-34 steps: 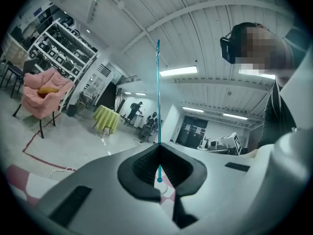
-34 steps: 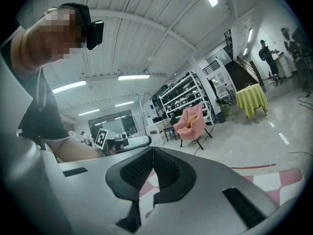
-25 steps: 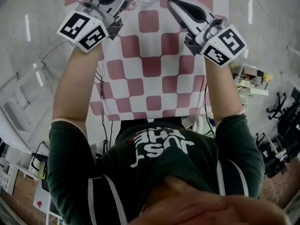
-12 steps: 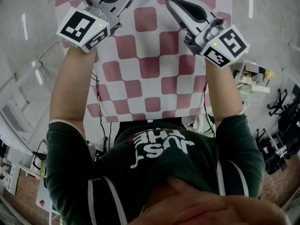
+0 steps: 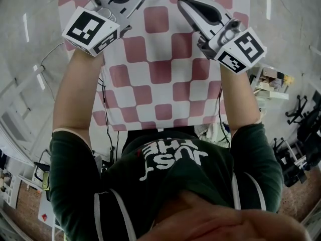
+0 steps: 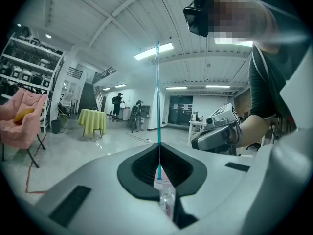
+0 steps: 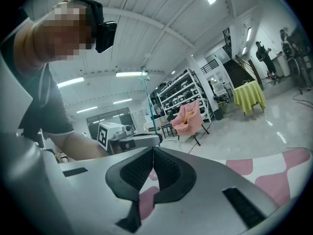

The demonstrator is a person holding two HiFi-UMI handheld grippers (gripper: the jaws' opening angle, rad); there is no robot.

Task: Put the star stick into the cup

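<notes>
Star stick (image 6: pixel 158 97) pinched upright in the left gripper (image 6: pixel 159 153)
Head view: the left gripper and the right gripper (image 5: pixel 183 1) are side by side above the checked cloth (image 5: pixel 160 69). Left gripper view: fingers clamp the thin teal stem low; it rises straight beyond the tips and is likely light, whippy and slippery. Right gripper view: fingers pressed together, empty; the stick stands up-left beyond them.

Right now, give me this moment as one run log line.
left claw: shut on star stick, star end up | right claw: shut, empty | underneath: checkered cloth
</notes>
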